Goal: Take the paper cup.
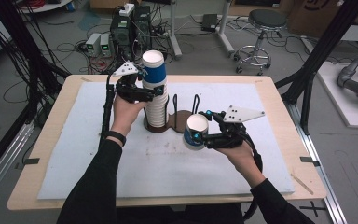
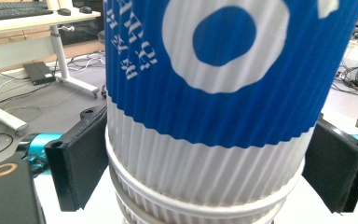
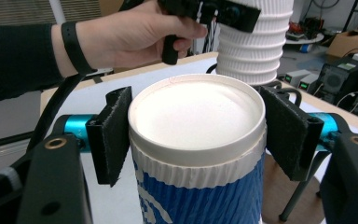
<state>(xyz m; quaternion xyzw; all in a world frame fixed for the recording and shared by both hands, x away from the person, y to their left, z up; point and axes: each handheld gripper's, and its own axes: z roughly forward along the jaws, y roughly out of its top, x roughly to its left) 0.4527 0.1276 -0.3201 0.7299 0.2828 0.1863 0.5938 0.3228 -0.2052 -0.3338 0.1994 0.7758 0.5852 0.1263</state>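
I am holding two grippers over the table [image 1: 42,140], which is covered by a pale blue mat [image 1: 121,168]. My left gripper [image 1: 142,91] is staying at the tall stack of paper cups [image 1: 154,100], which is standing upright in a brown holder [image 1: 179,122] near the middle of the mat, toward the far side. The top cup of this stack [image 1: 154,70] is blue with a white band and a white rim, and in the left gripper view the ribbed blue wall of the stack [image 2: 223,93] is sitting between my two black pads [image 2: 77,163]. The left pad is lying against the white ribbed part, while the right one is standing just beside the wall, so I cannot tell if the squeezing is firm. My right gripper [image 1: 200,135] is to the right of the stack and nearer to me, and it is pinching a single blue paper cup [image 1: 196,133] just under the rim. In the right gripper view this cup [image 3: 198,154] is sitting between both pads [image 3: 114,133], which are pressing on the white collar on each side, and its white inside is facing the camera. The single cup is hanging above the mat, just beside the brown holder, apart from the stack.
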